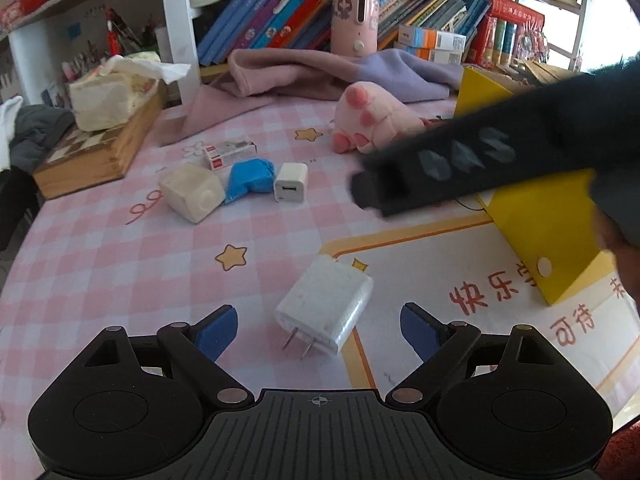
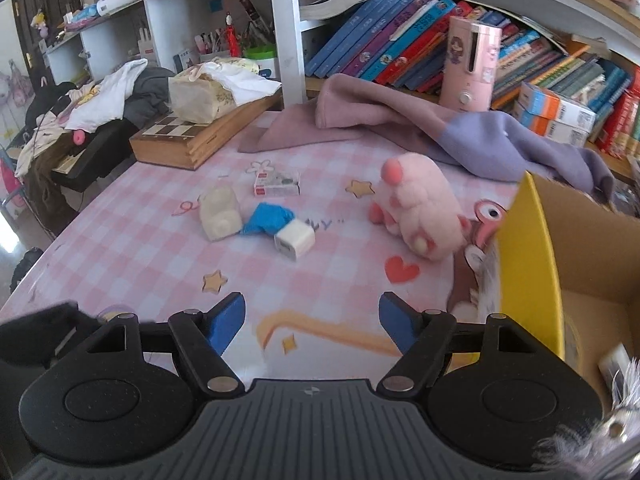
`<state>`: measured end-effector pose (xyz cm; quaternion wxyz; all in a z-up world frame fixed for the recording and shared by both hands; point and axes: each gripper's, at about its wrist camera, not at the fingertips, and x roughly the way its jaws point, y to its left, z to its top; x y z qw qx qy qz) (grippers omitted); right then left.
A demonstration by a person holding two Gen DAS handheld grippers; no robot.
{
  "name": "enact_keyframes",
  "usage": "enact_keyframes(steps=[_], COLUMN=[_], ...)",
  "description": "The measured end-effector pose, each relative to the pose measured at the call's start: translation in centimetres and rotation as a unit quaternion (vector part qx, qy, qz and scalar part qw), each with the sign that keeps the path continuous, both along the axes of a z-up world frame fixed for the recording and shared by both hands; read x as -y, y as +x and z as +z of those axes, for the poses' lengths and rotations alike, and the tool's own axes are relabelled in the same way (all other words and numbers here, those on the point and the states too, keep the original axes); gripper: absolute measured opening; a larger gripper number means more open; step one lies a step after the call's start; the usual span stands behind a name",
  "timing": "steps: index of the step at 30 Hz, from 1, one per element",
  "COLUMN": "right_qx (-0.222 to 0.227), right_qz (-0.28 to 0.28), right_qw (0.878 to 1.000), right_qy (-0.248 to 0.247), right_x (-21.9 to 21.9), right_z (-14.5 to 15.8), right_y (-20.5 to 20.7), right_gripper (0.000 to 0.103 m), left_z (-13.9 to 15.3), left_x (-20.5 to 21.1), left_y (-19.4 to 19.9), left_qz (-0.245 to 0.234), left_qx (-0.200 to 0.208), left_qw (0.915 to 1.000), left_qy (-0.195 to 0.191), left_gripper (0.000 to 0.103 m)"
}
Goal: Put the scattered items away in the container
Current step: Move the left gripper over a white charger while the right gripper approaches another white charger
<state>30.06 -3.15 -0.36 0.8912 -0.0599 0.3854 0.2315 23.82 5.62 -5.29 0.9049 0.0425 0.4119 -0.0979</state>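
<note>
Pink-checked cloth covers the table (image 1: 120, 264). Left gripper (image 1: 319, 330) spread wide, holding nothing; a white plug (image 1: 326, 308) lies flat on the table between its blue fingers (image 1: 218, 330), prongs toward the camera, not touched by either. Farther out, a cluster: cream block (image 1: 194, 192), crumpled blue glove (image 1: 250, 176) touching it, small white USB cube (image 1: 291, 183) just beside the glove, and a small red-and-white box (image 1: 229, 154) behind them. Pink plush paw (image 1: 372, 120) lies to the right of the cluster, near the yellow box (image 1: 548, 232), which stands at the right edge of the table. A black sleeve (image 1: 500, 160) crosses in front of the box, blurred. Right gripper (image 2: 312, 322) also wide, nothing between its fingers (image 2: 228, 320); it hangs above bare cloth near the box's (image 2: 528, 264) yellow wall. From this side the box is open, brown cardboard inside; a pale item and some fuzzy grey material show at its bottom, too blurred to name. Same cluster visible ahead: block (image 2: 219, 213), glove (image 2: 267, 218), cube (image 2: 294, 242), small box (image 2: 277, 183), paw (image 2: 420, 212). Behind: purple blanket (image 2: 400, 124), chess case (image 2: 196, 136), books on shelf (image 2: 400, 36).
</note>
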Motion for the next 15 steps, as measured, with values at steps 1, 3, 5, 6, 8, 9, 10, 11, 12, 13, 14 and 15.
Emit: enact_keyframes(steps=[1, 3, 5, 6, 8, 9, 10, 11, 12, 13, 14, 15], right_qx=[-0.003, -0.007, -0.009, -0.011, -0.014, -0.015, -0.016, -0.016, -0.016, -0.018, -0.02, -0.024], right_qz=[0.002, 0.003, 0.008, 0.013, 0.023, 0.027, 0.031, 0.035, 0.039, 0.041, 0.043, 0.044], right_qw=[1.0, 1.0, 1.0, 1.0, 0.999, 0.999, 0.999, 0.999, 0.999, 0.998, 0.998, 0.998], right_qy=[0.0, -0.002, -0.012, -0.018, -0.025, -0.027, -0.029, -0.031, -0.034, -0.037, -0.039, -0.04], right_x=[-0.4, -1.1, -2.0, -2.5, -3.5, -4.0, -4.3, -4.7, -5.1, -5.4, -5.6, -5.8], right_z=[-0.2, -0.6, -1.2, -1.5, -2.2, -2.5, -2.7, -2.9, -3.2, -3.5, -3.8, -4.1], right_y=[0.8, 2.1, 3.1, 3.5, 4.3, 4.6, 4.9, 5.3, 5.7, 6.0, 6.4, 6.8], right_gripper=[0.073, 0.073, 0.073, 0.073, 0.073, 0.073, 0.073, 0.073, 0.073, 0.072, 0.07, 0.068], left_z=[-0.1, -0.5, -0.9, -1.1, -1.6, -1.7, -1.9, -2.1, -2.1, -2.2, -2.2, -2.2], left_x=[0.0, 0.0, 0.0, 0.0, -0.1, -0.1, 0.0, 0.0, 0.1, 0.1, 0.1, 0.0], left_y=[0.3, 0.8, 1.3, 1.5, 2.0, 2.2, 2.3, 2.3, 2.3, 2.3, 2.3, 2.2], left_qz=[-0.002, -0.006, -0.007, -0.008, -0.013, -0.017, -0.021, -0.025, -0.031, -0.035, -0.037, -0.037], left_qx=[-0.002, -0.006, -0.012, -0.016, -0.023, -0.025, -0.027, -0.025, -0.02, -0.016, -0.013, -0.009], left_qw=[1.0, 1.0, 0.9999, 0.9998, 0.9996, 0.9994, 0.9993, 0.9993, 0.9993, 0.9992, 0.9992, 0.9993], left_qy=[-0.001, -0.001, -0.004, -0.007, -0.014, -0.016, -0.017, -0.015, -0.011, -0.007, -0.006, -0.005], left_gripper=[0.09, 0.09, 0.089, 0.087, 0.083, 0.082, 0.082, 0.081, 0.079, 0.077, 0.075, 0.07])
